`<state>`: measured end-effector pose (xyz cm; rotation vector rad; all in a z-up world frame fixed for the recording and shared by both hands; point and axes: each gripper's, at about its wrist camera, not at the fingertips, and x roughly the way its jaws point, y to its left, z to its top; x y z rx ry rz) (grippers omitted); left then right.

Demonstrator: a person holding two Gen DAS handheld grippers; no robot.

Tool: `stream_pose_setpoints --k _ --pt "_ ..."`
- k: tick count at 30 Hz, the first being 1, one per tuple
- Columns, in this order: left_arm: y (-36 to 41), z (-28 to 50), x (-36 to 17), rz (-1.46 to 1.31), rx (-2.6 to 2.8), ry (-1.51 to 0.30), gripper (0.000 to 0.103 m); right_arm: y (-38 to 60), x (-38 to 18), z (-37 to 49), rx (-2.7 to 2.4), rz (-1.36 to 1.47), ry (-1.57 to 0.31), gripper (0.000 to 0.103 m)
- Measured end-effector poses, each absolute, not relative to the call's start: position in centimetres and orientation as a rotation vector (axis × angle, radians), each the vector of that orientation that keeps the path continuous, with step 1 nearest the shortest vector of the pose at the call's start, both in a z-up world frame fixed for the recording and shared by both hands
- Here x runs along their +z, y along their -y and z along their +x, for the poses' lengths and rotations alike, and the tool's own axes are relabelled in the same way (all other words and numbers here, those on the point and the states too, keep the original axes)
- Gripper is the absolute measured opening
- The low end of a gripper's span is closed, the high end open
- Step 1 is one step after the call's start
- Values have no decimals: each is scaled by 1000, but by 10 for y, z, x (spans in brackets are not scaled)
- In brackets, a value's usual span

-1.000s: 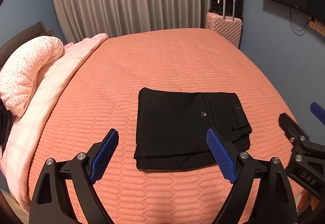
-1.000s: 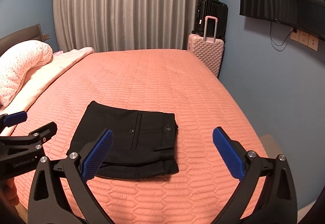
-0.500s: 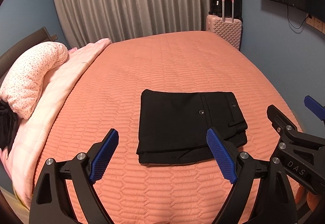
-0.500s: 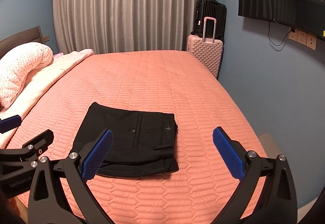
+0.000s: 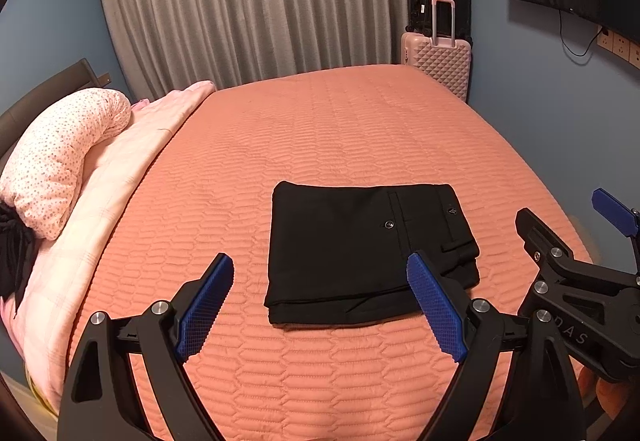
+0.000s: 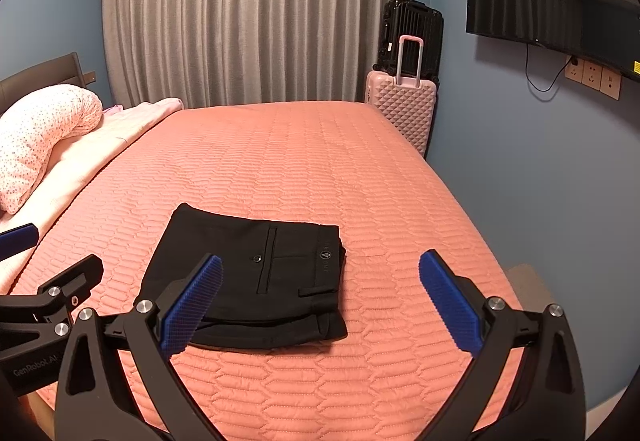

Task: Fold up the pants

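Two hand-held grippers hang above the near edge of the bed, both with jaws spread wide and nothing between them. The left hand-held gripper (image 5: 320,305), black with blue ribbed pads, sits over the near left part of the folded garment, touching nothing. The right hand-held gripper (image 6: 320,301) has the same build and is likewise released, its left pad in front of the garment's near edge and its right pad over bare cover.

Just beyond them lie the black folded pants (image 5: 368,249), a flat rectangular stack with the waistband, a button and a belt loop toward the right side. They rest on the salmon quilted bedspread (image 5: 340,129), near its front edge and a little right of centre.

Farther off on the left lie a pale pink blanket (image 5: 132,161) and a dotted pink rolled pillow (image 5: 60,157). At the far side hang grey pleated curtains (image 6: 256,13). In the far right corner stands a pink hard-shell suitcase (image 6: 402,105) with a black suitcase (image 6: 412,29) behind it.
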<state>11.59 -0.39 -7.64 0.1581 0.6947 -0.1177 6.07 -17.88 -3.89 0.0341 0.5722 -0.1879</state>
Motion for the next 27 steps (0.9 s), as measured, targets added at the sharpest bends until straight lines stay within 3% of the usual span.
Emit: stream_pose_setpoints --k 27 --pt "2 114 -70 147 -112 -689 86 178 -32 55 -205 29 -559 97"
